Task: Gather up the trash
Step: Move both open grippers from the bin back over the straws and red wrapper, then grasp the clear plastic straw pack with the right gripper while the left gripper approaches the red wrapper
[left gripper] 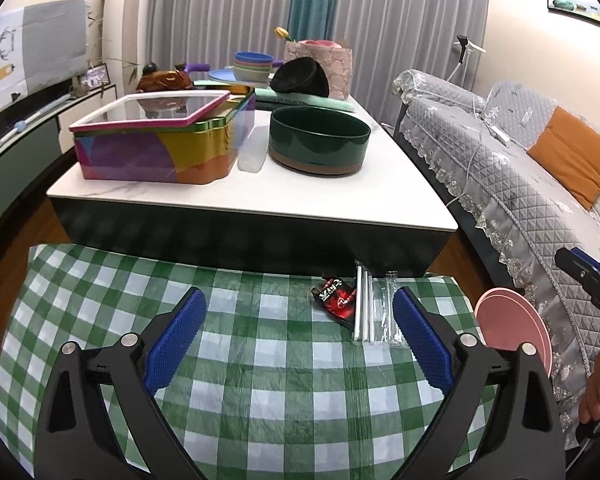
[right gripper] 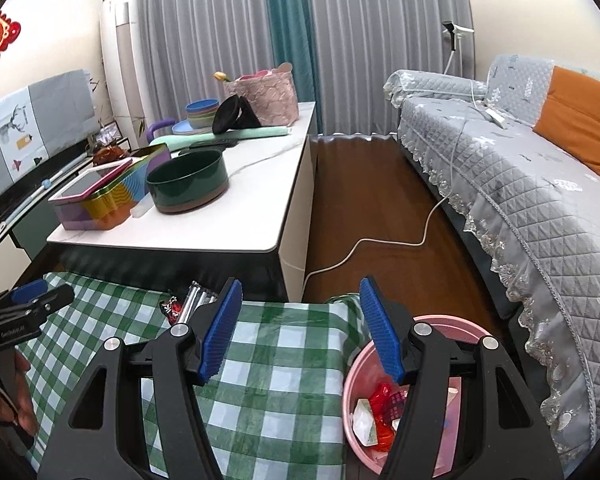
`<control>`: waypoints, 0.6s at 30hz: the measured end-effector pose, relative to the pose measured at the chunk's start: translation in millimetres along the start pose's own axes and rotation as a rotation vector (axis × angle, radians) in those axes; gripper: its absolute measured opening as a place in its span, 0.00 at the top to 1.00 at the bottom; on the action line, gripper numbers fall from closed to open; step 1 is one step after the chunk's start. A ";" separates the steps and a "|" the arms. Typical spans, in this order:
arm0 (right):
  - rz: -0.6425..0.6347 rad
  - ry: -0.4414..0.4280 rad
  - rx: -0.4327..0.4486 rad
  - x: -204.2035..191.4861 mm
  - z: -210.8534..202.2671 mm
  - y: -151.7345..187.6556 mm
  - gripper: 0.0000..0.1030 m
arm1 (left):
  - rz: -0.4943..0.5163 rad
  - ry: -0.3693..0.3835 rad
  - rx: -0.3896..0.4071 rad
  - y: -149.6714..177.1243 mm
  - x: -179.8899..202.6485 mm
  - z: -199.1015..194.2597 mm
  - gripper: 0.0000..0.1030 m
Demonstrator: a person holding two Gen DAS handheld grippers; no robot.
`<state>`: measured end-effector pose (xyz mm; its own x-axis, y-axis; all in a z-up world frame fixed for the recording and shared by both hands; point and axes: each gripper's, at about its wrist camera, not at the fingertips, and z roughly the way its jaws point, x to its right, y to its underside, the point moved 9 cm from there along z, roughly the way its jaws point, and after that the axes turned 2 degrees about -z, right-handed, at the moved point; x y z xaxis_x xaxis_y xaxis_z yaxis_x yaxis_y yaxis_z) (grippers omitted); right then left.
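Trash, a red wrapper and white straws, lies on the checkered cloth just ahead of the left gripper, whose fingers are spread wide and hold nothing, likely ready to pick it up. The right gripper, wide too and empty, hangs by the pink bin, which sits low beside the cloth, likely so trash drops in easily.
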<state>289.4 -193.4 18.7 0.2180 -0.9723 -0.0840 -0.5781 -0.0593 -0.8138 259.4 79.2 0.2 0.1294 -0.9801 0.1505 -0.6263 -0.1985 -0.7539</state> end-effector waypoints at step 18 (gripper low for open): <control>-0.034 -0.010 -0.072 -31.6 43.4 18.9 0.40 | -0.130 -0.099 -0.076 5.3 -41.0 48.3 0.08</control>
<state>305.7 -154.0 -19.0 0.2456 -0.9673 -0.0631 -0.6252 -0.1083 -0.7729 287.9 118.5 -40.8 0.2860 -0.9417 0.1770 -0.6552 -0.3270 -0.6811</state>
